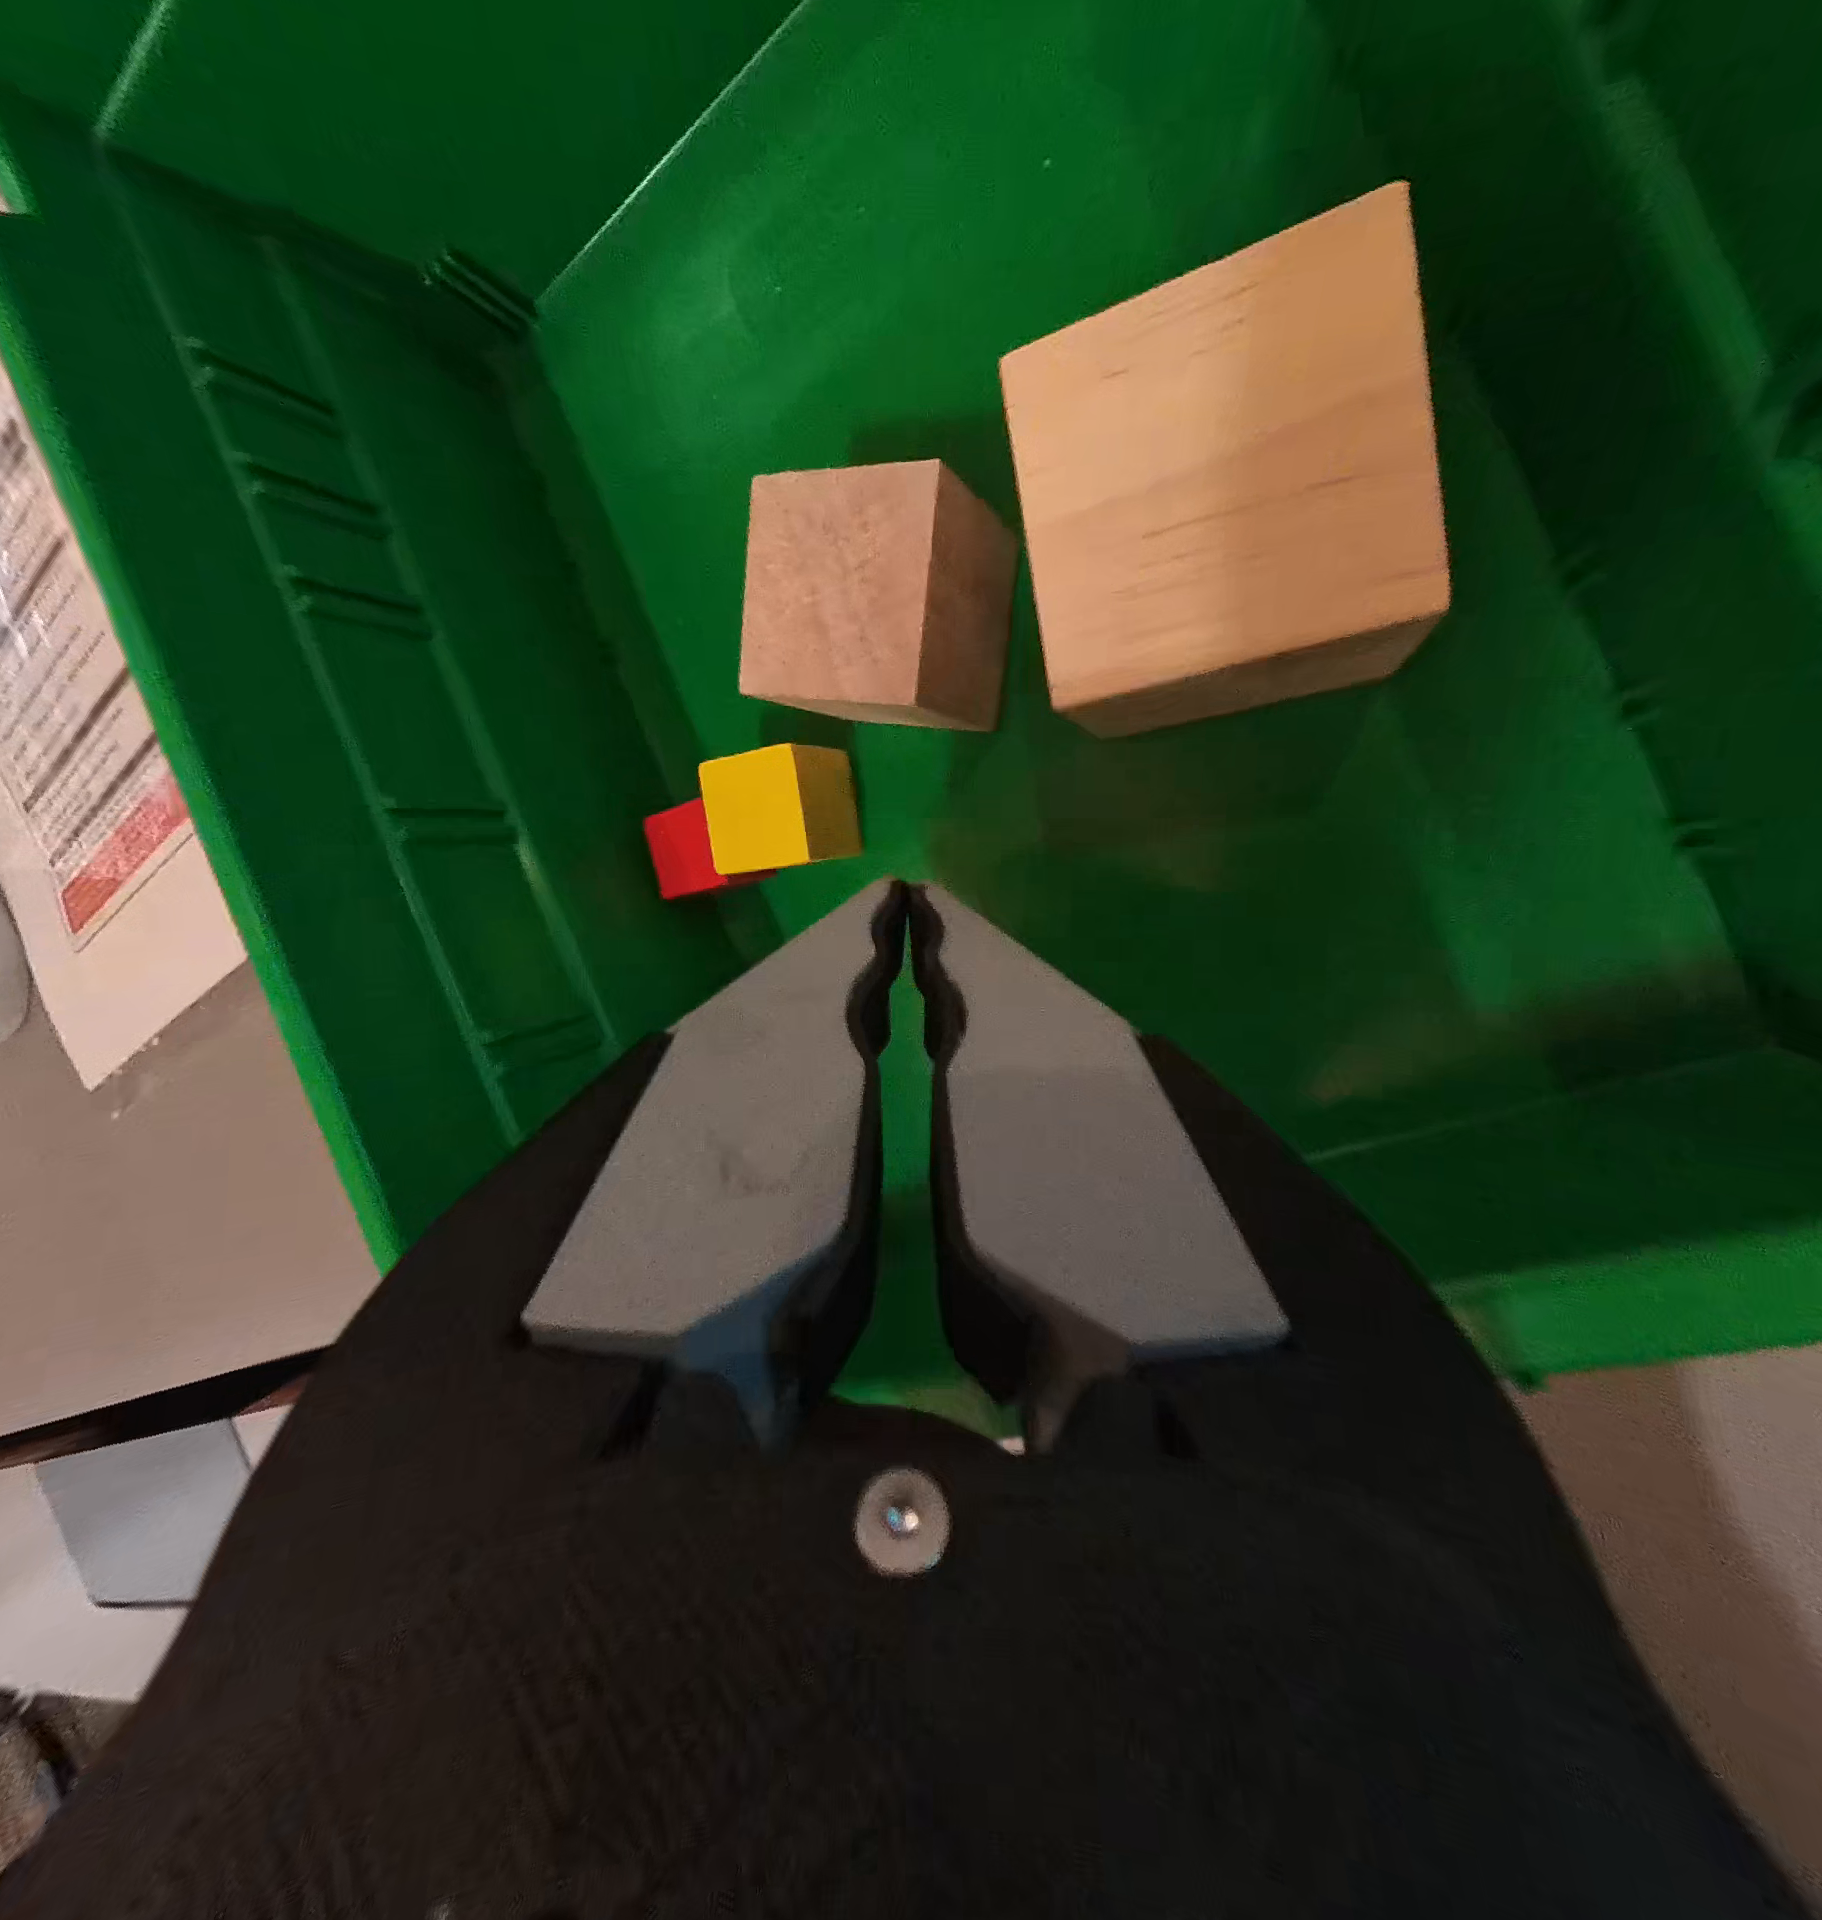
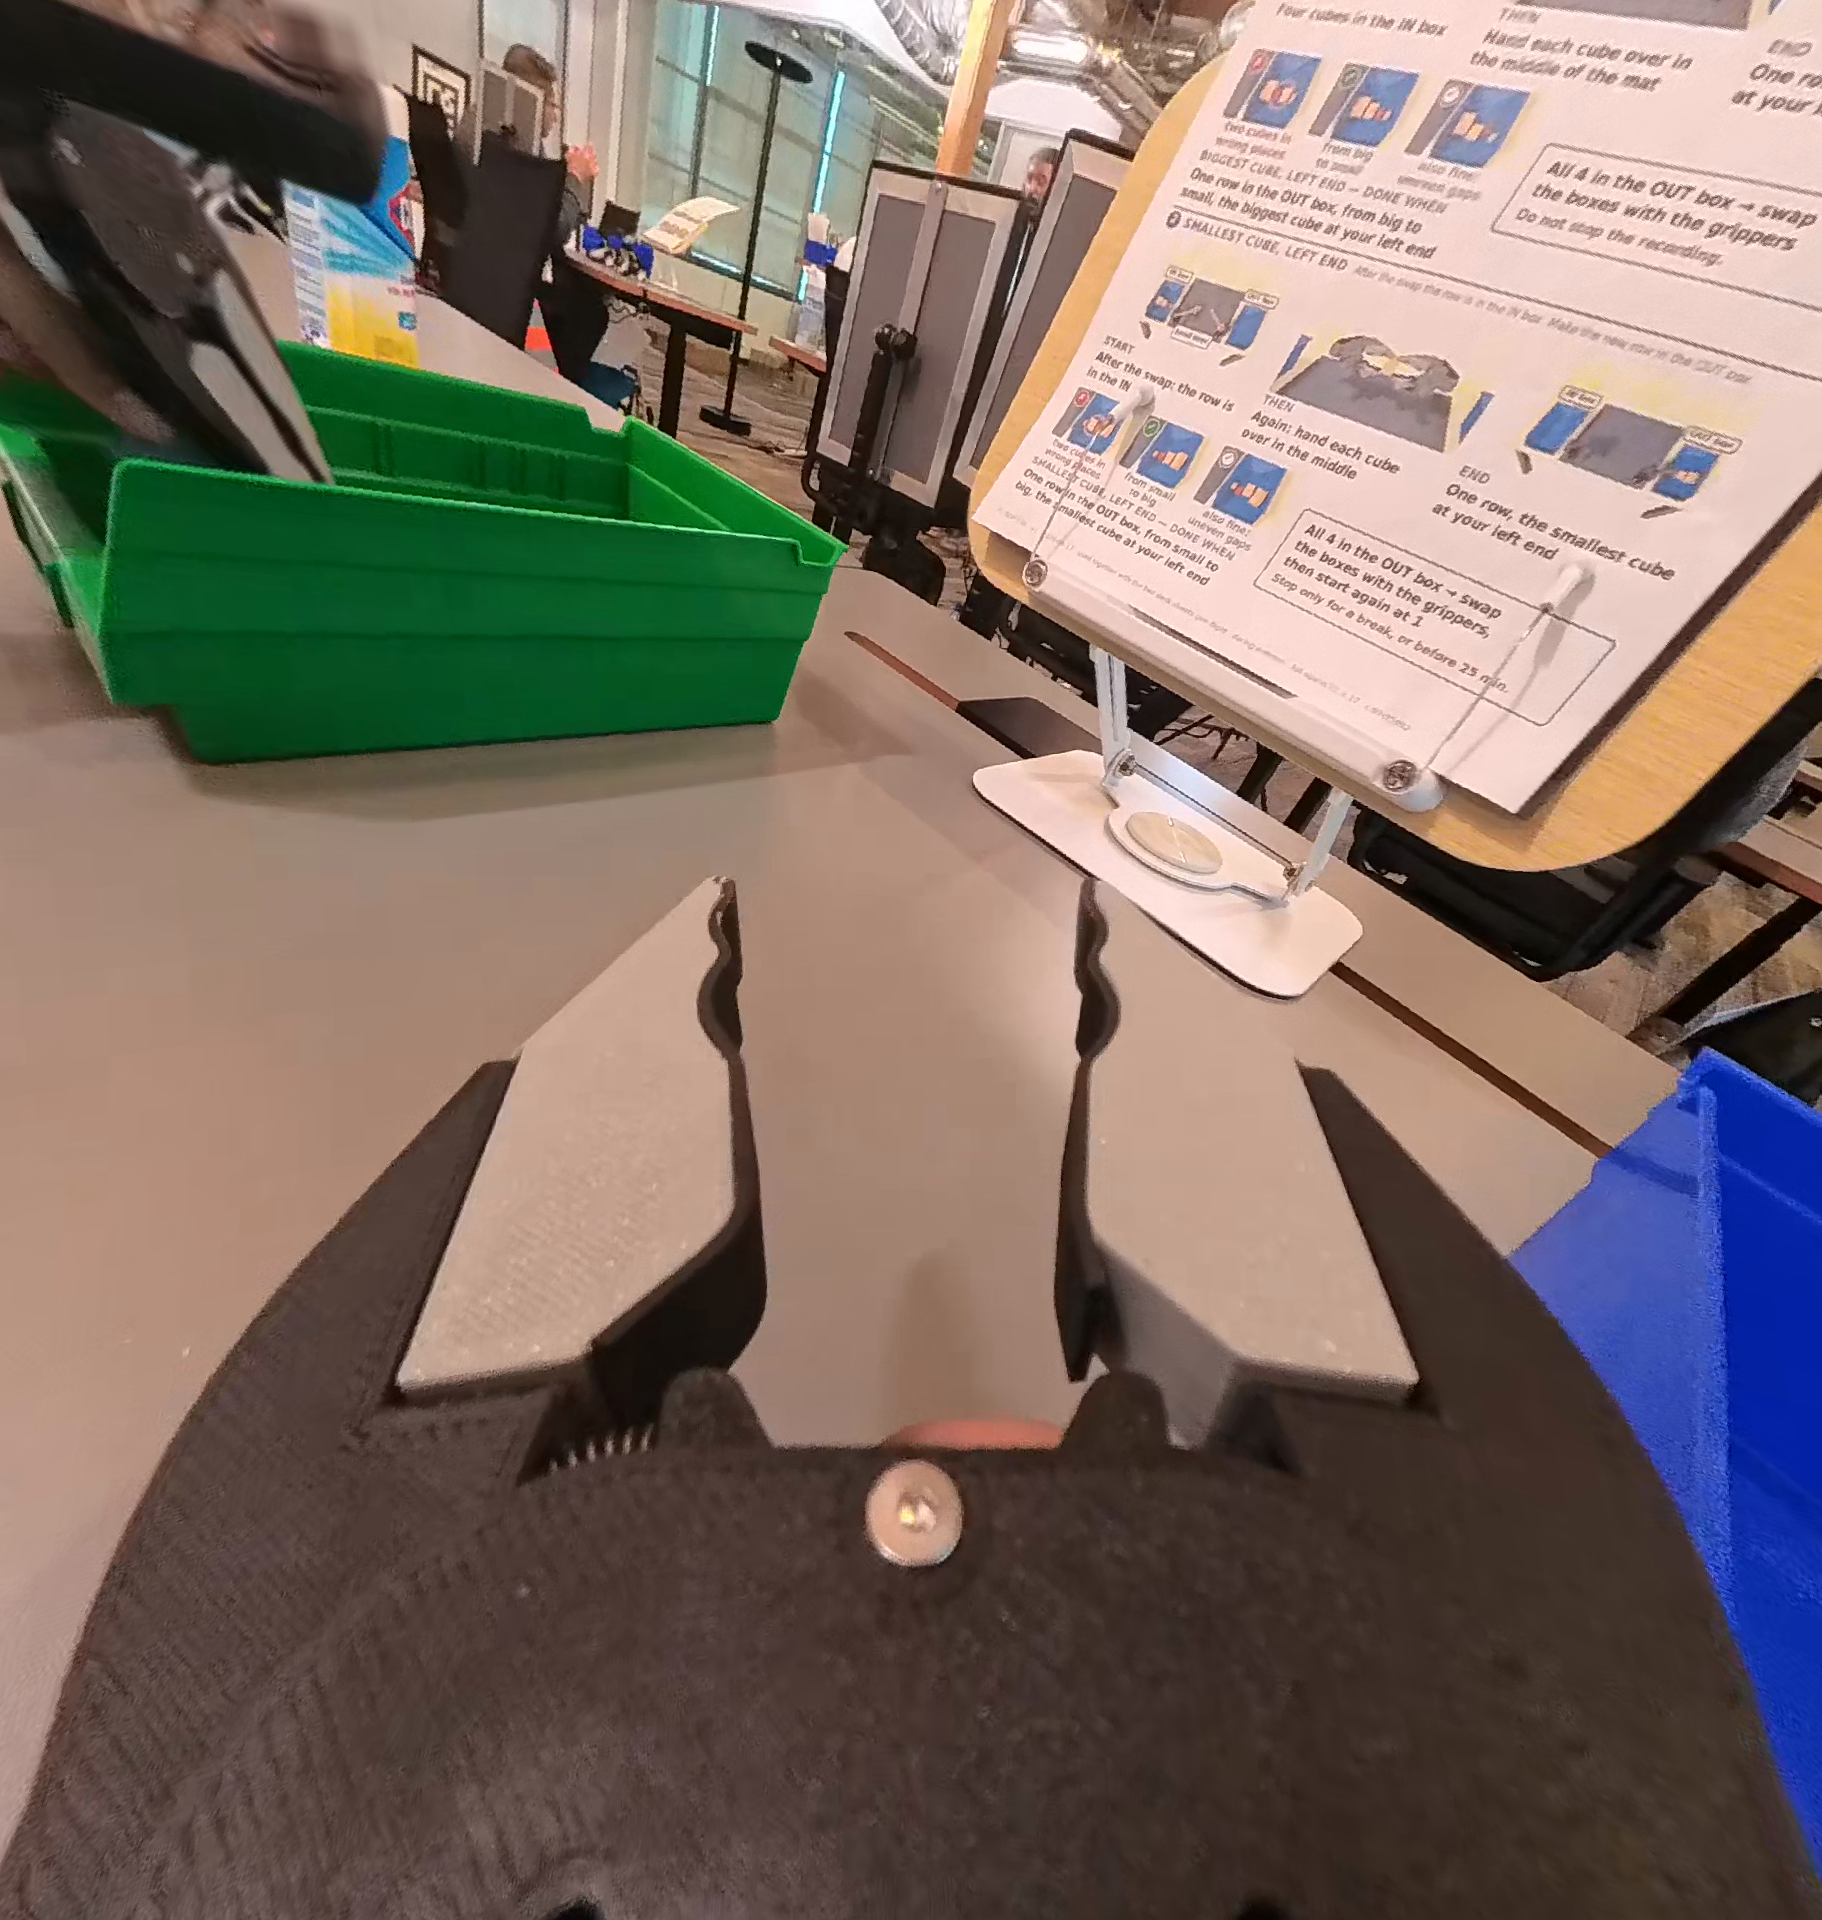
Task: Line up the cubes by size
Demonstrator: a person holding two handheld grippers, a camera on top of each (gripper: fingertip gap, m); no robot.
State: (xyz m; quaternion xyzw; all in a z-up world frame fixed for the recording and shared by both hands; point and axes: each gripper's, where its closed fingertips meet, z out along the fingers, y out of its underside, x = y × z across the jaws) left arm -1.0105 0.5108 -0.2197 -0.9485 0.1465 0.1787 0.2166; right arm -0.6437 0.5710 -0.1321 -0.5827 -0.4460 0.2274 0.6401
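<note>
Left gripper [image 1: 899, 888] jaws closed empty inside green bin [image 1: 1509, 935], yellow cube [image 1: 767, 810] just ahead-left likely next pick; right gripper [image 2: 907, 904] jaws wide open, empty, waiting over counter [image 2: 263, 935].

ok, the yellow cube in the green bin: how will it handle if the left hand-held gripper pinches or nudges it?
The yellow cube looks rigid, small and flat-faced, so it is probably light and will slide, not roll. It seems to touch the red cube by the bin wall, so a nudge would likely shift both. The paint may be slick.
</note>
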